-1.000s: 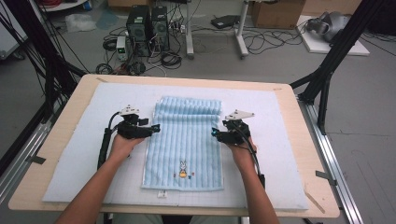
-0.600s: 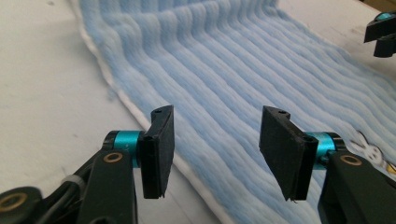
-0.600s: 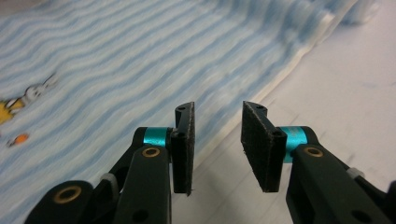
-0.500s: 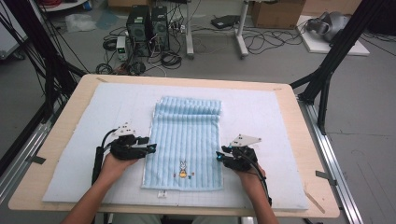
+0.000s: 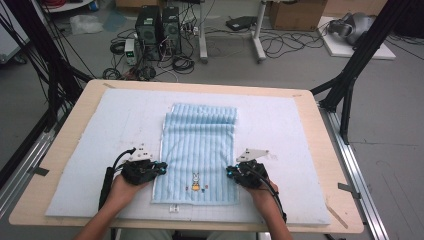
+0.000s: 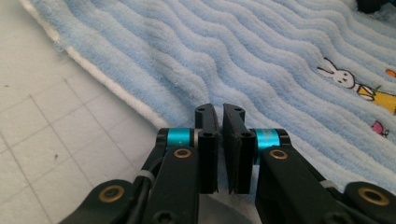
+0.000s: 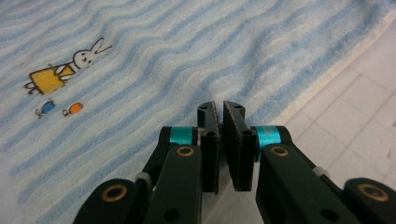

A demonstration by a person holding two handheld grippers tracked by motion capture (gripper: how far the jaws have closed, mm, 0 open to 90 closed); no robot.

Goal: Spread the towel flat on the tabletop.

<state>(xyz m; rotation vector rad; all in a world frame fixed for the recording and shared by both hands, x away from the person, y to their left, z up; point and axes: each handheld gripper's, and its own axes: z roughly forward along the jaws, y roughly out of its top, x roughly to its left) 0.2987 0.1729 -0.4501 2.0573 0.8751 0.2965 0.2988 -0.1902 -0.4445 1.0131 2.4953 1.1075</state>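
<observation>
A light blue striped towel point(image 5: 200, 145) lies flat on the mat, its far end folded over, with a small rabbit print point(image 5: 196, 179) near its front end. My left gripper point(image 5: 161, 167) rests at the towel's left edge and my right gripper point(image 5: 229, 172) at its right edge, both level with the print. In the left gripper view the jaws of the left gripper point(image 6: 219, 109) have just been closing and stand together over the towel point(image 6: 233, 46) border. My right gripper point(image 7: 220, 106) has closed the same way at the towel point(image 7: 163, 60) edge. No cloth shows between either pair of pads.
A pale gridded mat point(image 5: 125, 115) covers most of the wooden table point(image 5: 200, 83). Black frame posts point(image 5: 350, 75) stand at the table's far corners. Computers and cables point(image 5: 160, 30) lie on the floor beyond.
Both hands slid along the towel's side edges toward the table's near side, and both pairs of jaws closed from wide apart to together.
</observation>
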